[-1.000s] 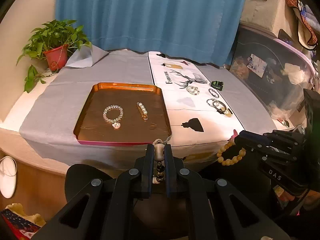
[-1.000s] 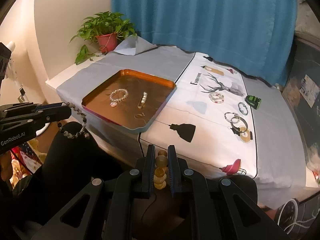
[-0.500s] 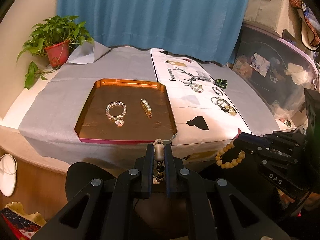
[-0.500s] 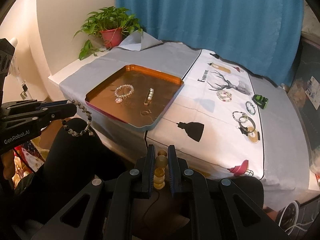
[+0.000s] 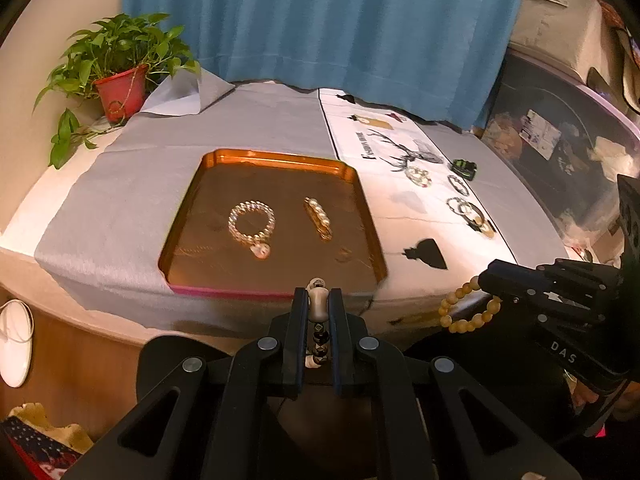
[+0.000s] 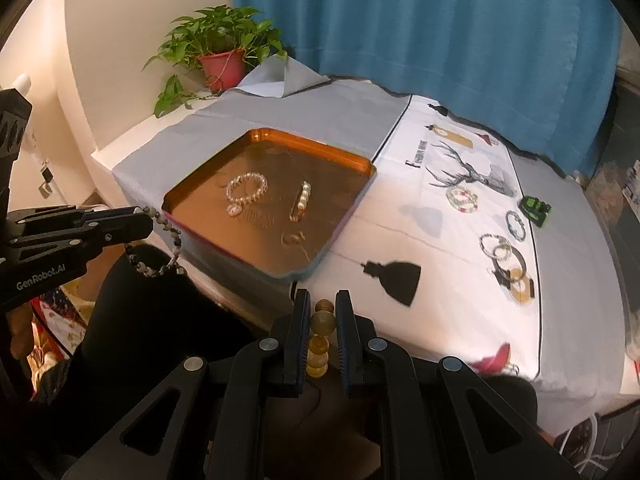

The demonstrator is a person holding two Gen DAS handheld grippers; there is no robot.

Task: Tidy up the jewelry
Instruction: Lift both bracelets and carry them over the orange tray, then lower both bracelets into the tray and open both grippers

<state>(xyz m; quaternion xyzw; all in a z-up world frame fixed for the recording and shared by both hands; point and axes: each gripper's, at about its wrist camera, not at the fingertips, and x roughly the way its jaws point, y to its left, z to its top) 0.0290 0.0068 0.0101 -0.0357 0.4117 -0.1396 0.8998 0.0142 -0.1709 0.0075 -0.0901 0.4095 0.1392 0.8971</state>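
Note:
My left gripper [image 5: 319, 300] is shut on a black-and-white bead bracelet [image 6: 160, 248], held in the air just before the front edge of the orange tray [image 5: 276, 159]. My right gripper [image 6: 322, 304] is shut on a yellow wooden bead bracelet [image 5: 466, 312], held off the table's front edge to the right of the tray. In the tray lie a pearl bracelet with a heart charm [image 5: 252, 224], a pearl hair clip [image 5: 318, 218] and a small ring [image 6: 293, 237]. Several more bracelets [image 6: 462, 199] lie on the white printed cloth.
A potted plant [image 5: 120, 76] stands at the back left on the grey cloth. A small green-black object [image 6: 536, 208] lies at the cloth's right. A blue curtain hangs behind. A clear storage bin [image 5: 560, 140] stands right of the table.
Both grippers have moved closer to the table and tray, each still holding its bracelet. The tray's contents have not moved.

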